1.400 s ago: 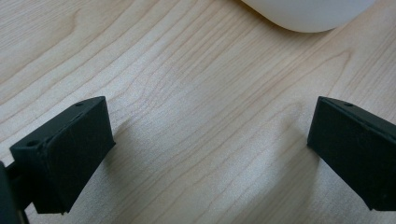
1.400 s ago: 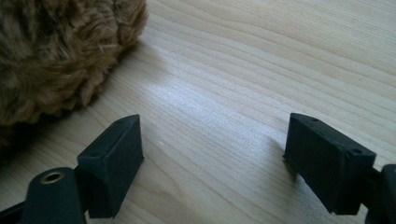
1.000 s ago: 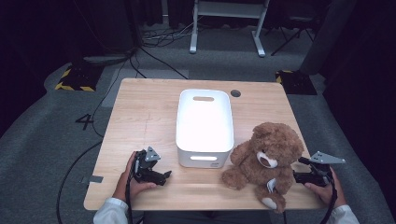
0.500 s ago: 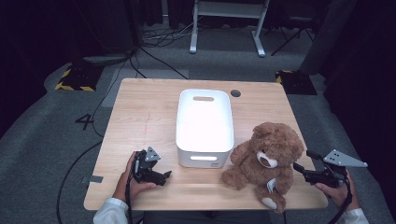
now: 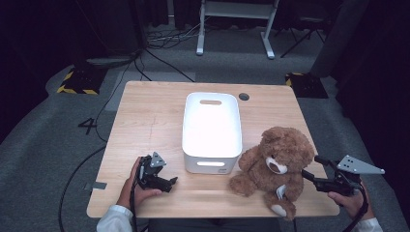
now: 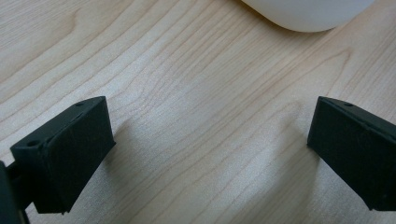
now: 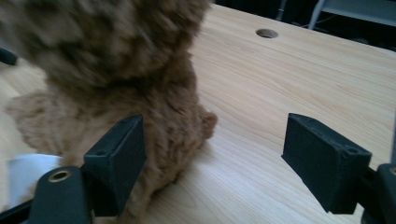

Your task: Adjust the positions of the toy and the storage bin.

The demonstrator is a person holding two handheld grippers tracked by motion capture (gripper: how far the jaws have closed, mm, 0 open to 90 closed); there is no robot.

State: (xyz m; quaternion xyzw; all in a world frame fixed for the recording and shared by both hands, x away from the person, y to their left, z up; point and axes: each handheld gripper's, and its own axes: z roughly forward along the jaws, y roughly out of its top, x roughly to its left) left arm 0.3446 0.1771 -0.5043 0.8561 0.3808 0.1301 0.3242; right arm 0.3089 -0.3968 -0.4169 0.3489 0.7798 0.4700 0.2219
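A brown teddy bear (image 5: 278, 162) sits upright near the table's front right, just right of a white bin (image 5: 212, 128). My right gripper (image 5: 311, 167) is open beside the bear's right flank, at the table's right edge. In the right gripper view the bear (image 7: 116, 70) fills the left, and my right gripper (image 7: 215, 158) has one jaw in front of its fur and the other over bare wood. My left gripper (image 5: 169, 177) rests open on the table front left of the bin. In the left gripper view my left gripper (image 6: 210, 154) holds nothing over the wood.
The wooden table (image 5: 150, 116) has a round cable hole (image 5: 243, 96) at its back right. A white tag (image 7: 25, 175) shows low on the bear. The bin's corner (image 6: 308, 11) lies ahead of the left gripper. Cables and a metal stand sit on the floor beyond.
My right gripper has shifted slightly to the right and turned, so its grey plate now sticks out past the table edge. The left gripper, bear and bin have not moved.
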